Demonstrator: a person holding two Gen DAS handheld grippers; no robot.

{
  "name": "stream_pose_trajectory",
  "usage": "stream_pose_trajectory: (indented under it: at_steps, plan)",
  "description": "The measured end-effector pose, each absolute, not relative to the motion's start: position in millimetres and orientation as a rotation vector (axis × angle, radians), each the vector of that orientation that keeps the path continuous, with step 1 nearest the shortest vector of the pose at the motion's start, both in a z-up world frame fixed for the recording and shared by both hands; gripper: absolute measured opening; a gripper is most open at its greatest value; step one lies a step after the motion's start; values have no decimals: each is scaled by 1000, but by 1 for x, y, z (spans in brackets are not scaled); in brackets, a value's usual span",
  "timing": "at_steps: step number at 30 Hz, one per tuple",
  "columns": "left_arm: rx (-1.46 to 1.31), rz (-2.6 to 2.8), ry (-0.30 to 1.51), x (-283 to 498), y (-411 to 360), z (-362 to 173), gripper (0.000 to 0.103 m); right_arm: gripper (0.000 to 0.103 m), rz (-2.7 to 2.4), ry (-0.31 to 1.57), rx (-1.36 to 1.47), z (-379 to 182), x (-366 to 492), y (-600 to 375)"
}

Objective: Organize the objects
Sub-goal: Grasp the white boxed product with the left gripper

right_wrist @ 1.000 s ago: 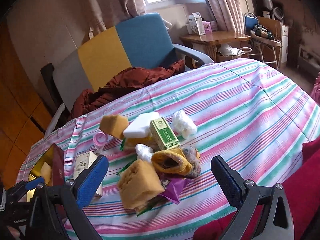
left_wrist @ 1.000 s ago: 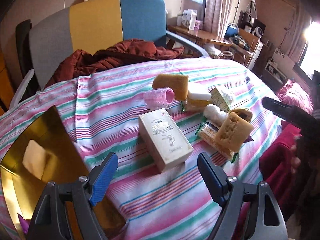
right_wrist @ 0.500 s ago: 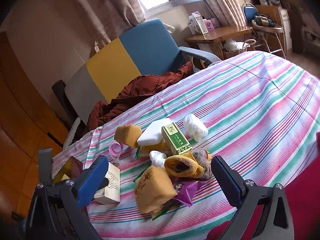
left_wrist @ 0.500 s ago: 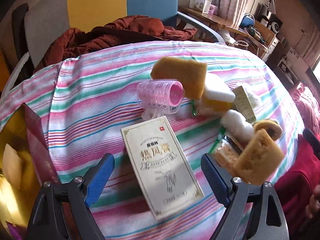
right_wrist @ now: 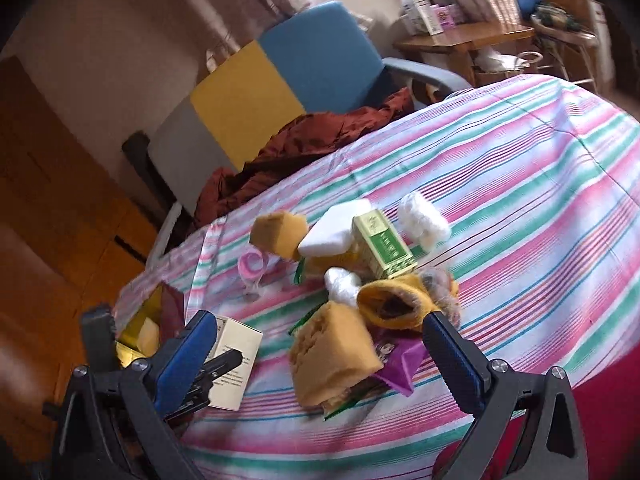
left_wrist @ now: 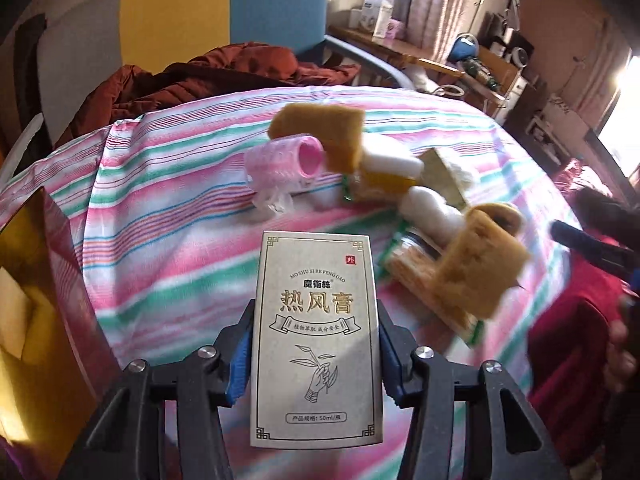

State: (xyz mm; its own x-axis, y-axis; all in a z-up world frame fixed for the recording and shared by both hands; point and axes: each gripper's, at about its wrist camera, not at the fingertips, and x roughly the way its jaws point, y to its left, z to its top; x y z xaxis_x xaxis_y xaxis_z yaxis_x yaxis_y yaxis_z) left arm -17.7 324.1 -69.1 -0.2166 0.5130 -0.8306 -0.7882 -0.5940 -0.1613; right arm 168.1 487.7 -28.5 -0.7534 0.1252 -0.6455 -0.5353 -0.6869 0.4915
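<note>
My left gripper (left_wrist: 316,344) is shut on a beige ointment box (left_wrist: 316,336) with gold print, its fingers pressed on the box's two long sides. The same box (right_wrist: 234,360) shows in the right wrist view, held near the table's left edge. My right gripper (right_wrist: 320,352) is open and empty, above a brown sponge (right_wrist: 332,360). A gold-lined open box (left_wrist: 32,300) with a pale sponge inside sits at the left.
A pile lies on the striped tablecloth (left_wrist: 168,216): pink hair roller (left_wrist: 284,164), brown sponges (left_wrist: 476,268), white foam block (right_wrist: 332,232), green box (right_wrist: 384,244), yellow sock (right_wrist: 392,304), purple packet (right_wrist: 396,360). A chair (right_wrist: 280,92) with a red jacket (left_wrist: 200,80) stands behind.
My left gripper has moved forward and closed on the beige box, which lay free on the cloth before. The right gripper has tilted and stayed open.
</note>
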Motion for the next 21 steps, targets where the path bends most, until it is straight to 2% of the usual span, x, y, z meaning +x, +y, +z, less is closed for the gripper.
stream_pose_trajectory:
  at_steps: [11,14,21]
  plan:
    - [-1040,1955,270,6,255,-20,53,103,2441,1006,-1078,-58,128,476]
    - [-1038,1981,224,4,234,-11,53,103,2559,1140,-1159,-65,115,464]
    - [-1061,2054,120,-3,187,-2,53,103,2471,892,-1252,-68,110,446]
